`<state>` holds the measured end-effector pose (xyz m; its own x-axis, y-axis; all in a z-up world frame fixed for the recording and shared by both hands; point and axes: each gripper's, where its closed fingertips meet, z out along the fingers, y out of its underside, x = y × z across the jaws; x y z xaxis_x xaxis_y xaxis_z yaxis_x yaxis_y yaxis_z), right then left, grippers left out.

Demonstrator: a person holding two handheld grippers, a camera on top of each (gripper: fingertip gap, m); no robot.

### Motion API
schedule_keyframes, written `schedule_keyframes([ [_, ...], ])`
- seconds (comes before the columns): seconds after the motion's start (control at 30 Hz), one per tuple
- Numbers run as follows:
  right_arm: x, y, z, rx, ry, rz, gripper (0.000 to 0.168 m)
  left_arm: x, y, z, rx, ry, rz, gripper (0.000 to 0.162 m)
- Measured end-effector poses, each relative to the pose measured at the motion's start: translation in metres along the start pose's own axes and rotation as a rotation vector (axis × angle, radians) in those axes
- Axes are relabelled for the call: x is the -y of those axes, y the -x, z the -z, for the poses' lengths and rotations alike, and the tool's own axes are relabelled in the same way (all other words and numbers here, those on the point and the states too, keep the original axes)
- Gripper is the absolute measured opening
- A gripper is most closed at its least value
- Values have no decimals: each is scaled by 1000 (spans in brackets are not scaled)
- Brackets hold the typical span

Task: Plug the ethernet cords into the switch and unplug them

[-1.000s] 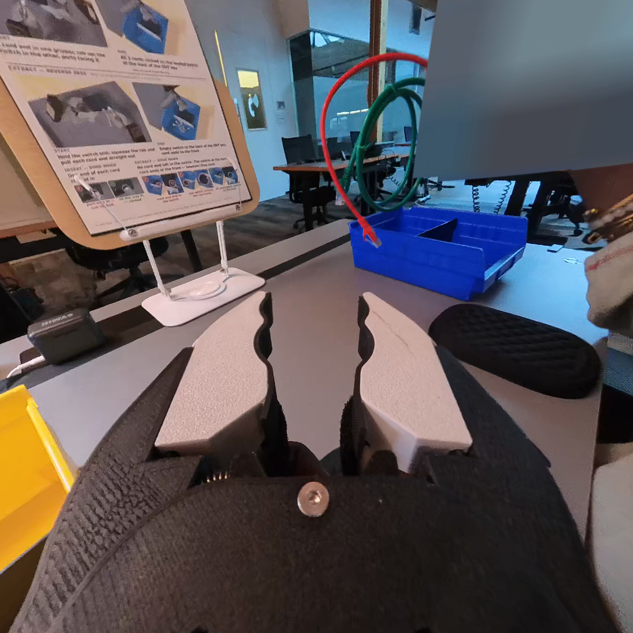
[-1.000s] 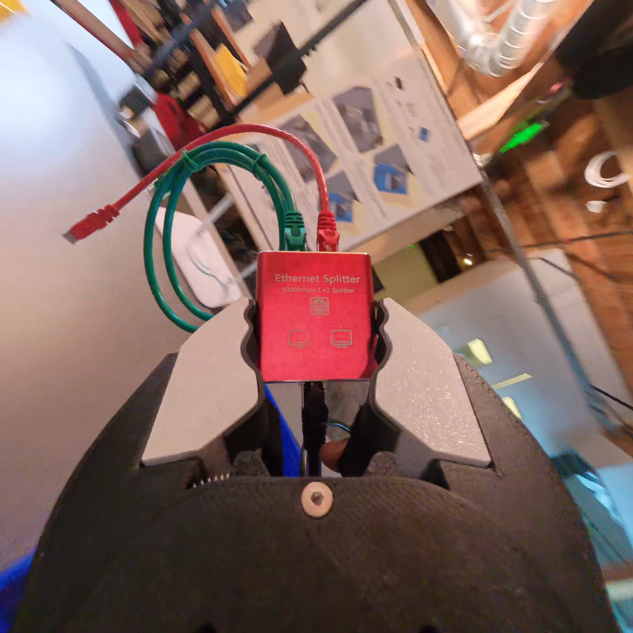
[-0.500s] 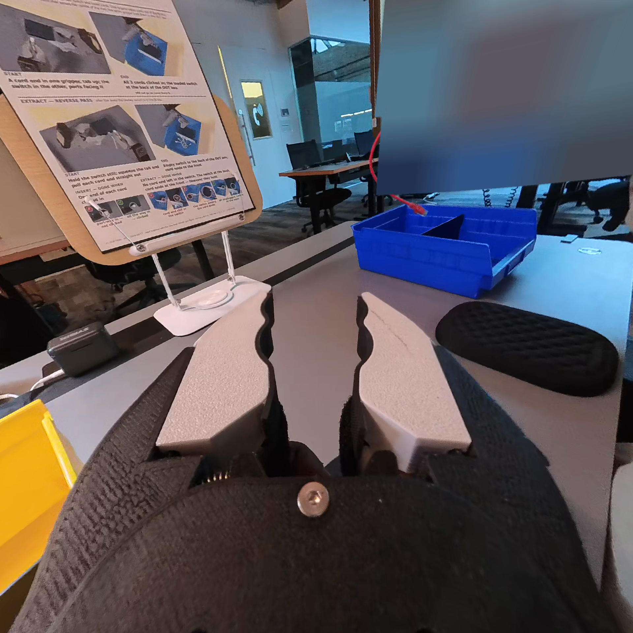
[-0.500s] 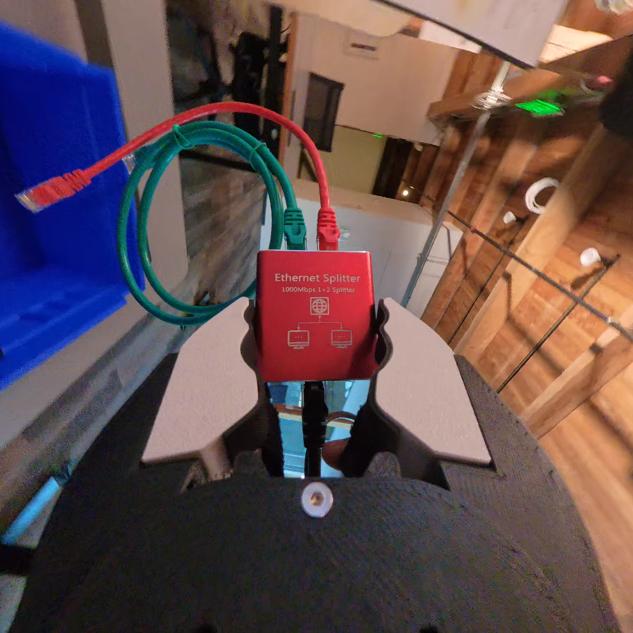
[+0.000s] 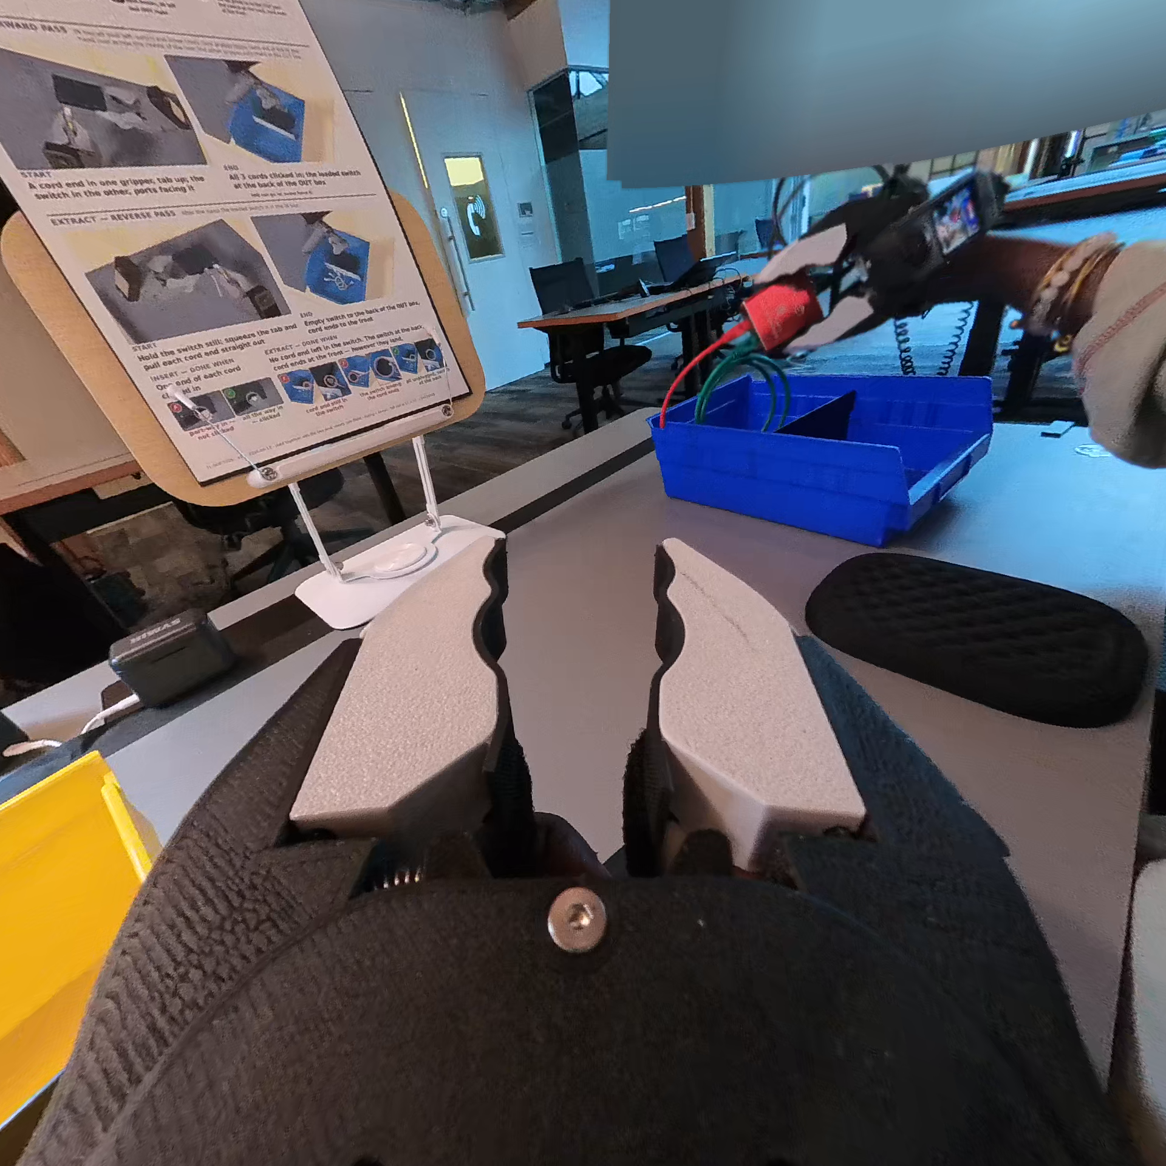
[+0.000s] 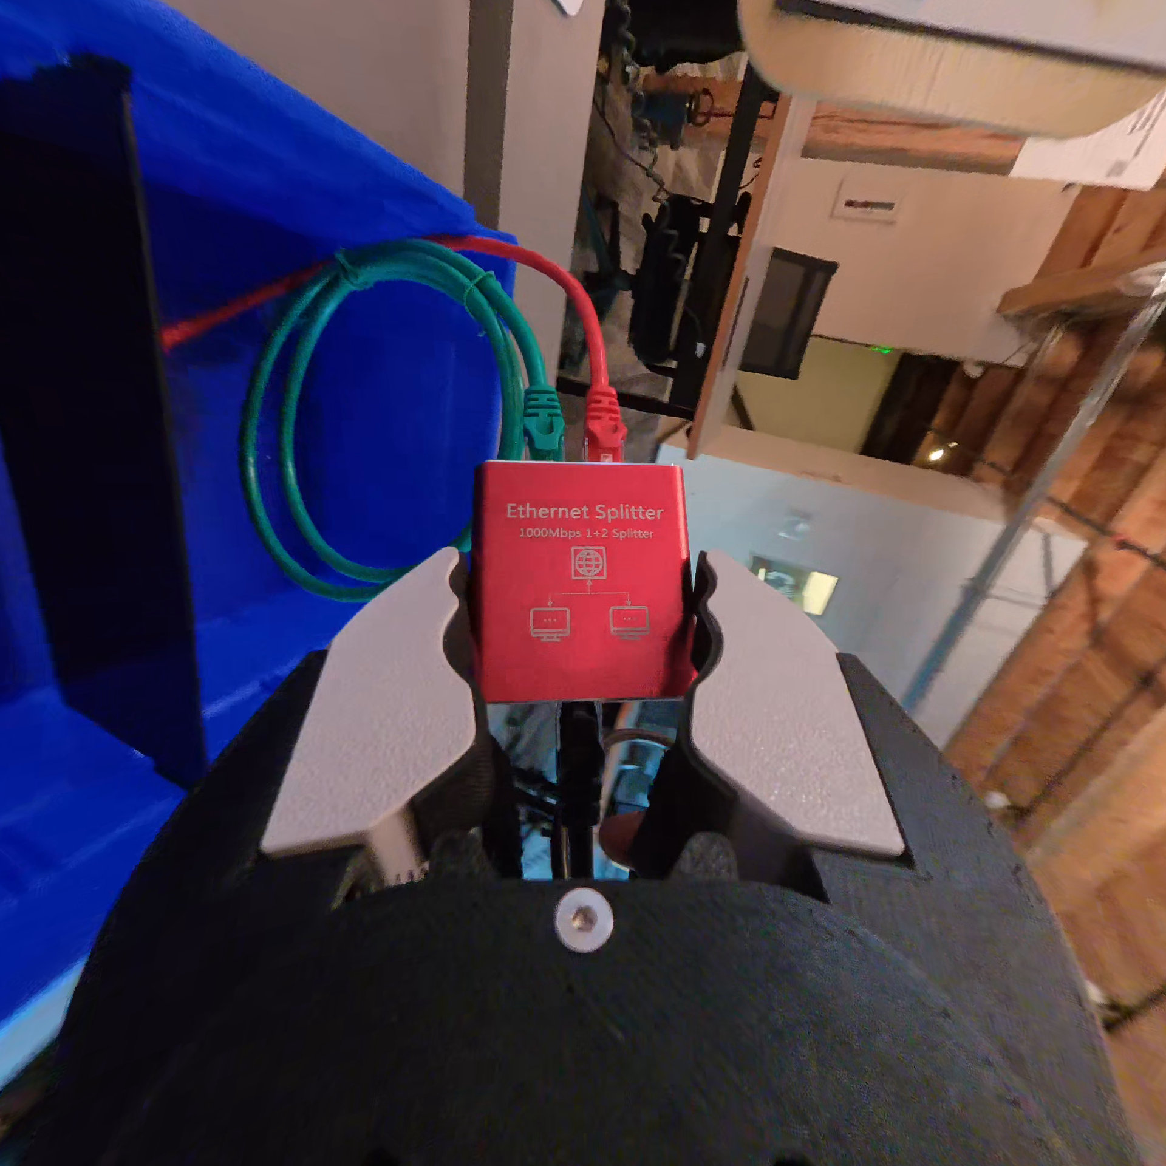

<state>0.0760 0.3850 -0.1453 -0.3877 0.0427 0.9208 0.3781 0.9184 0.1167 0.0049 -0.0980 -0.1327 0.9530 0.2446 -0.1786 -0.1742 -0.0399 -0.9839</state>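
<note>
blue bin: two compartments, cord loops dipping in
cords: one green, one red
right gripper: clamped on red switch
left gripper: apart, empty

An open-plan office doubling as a test lab: behind the grey surface with its blue parts bin stand rows of desks and office chairs, a glass-walled room, exposed timber beams overhead.
</note>
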Motion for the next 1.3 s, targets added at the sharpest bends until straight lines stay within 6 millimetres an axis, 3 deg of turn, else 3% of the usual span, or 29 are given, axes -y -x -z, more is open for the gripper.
schedule_keyframes([
  [0.1,-5,19,-13,26,-41,-139,68,3,-2,0,-7,-10,-1,40],
  [0.4,-14,41,-33,114,-143,-505,69,5,-7,-3,-16,-10,-19,40],
  [0.57,-28,68,-42,228,-34,-616,70,6,-10,-4,-23,-8,-25,40],
  [0.77,-31,77,-40,419,16,-915,86,6,-11,-4,-27,-7,-25,40],
  [1.0,-40,97,-52,536,184,-945,99,7,-11,-2,-25,-5,-37,40],
  [1.1,-35,93,-52,563,144,-1029,105,9,-9,1,-17,-10,-37,40],
  [1.3,-39,48,-32,393,-3,-1148,104,12,-6,5,-3,-11,-48,40],
])
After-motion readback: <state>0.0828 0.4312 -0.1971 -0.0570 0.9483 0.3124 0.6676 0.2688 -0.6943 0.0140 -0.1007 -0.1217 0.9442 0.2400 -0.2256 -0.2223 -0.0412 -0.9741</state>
